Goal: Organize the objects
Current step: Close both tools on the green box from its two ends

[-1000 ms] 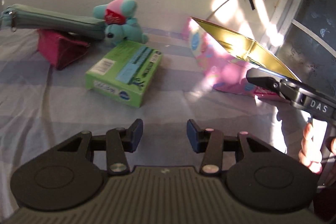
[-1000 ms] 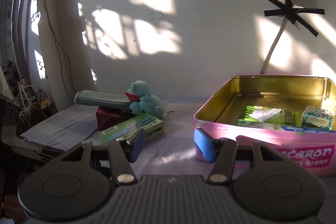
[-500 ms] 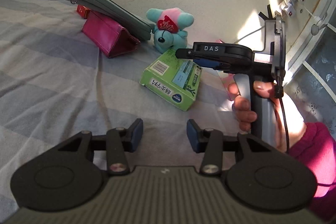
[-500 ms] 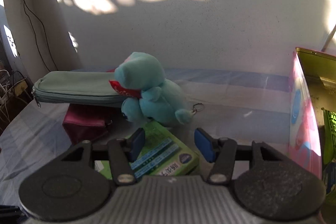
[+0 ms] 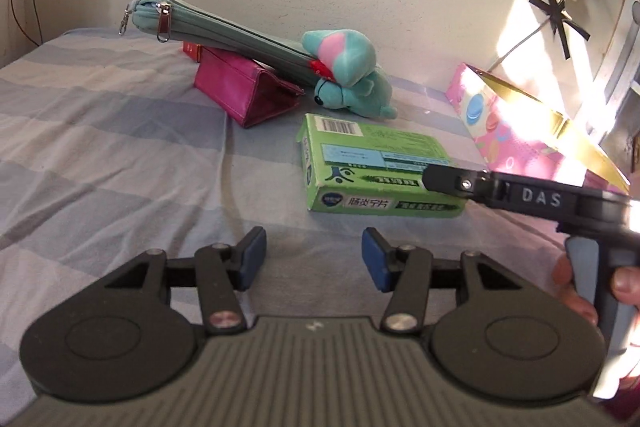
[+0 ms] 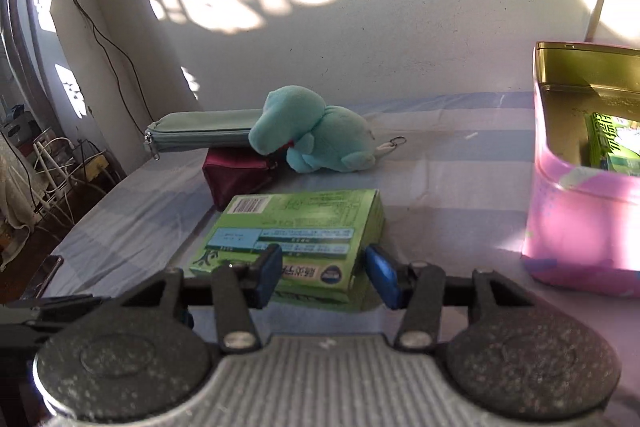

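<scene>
We observe the right tool (image 6: 322,273) positioned at the near end of the green box (image 6: 296,231), which lies flat on the striped bed sheet (image 6: 440,195). Its jaws are partly open and closing. The near right corner of the box sits between the blue pads (image 6: 382,275); the left pad overlaps the box's top face in the right wrist view, and we cannot tell whether either pad presses on the cardboard. In the left wrist view the right tool (image 5: 444,181) reaches in from the right, its tip over the near right part of the green box (image 5: 376,163), and a hand (image 5: 592,291) grips its handle.

We observe the left tool (image 5: 314,259) with its jaws partly open and opening. Nothing lies between its pads; only the bed sheet (image 5: 120,167) shows in the gap. The green box lies ahead of this tool and slightly to the right, apart from it.

Beyond the box, ahead of the right tool, we see a teal plush toy (image 6: 316,131). Left of the toy, a teal zip pouch (image 6: 200,135) rests tilted on a magenta pouch (image 6: 236,177). To the right of the right tool stands an open pink tin (image 6: 576,227) with green packets (image 6: 612,143) inside.
</scene>
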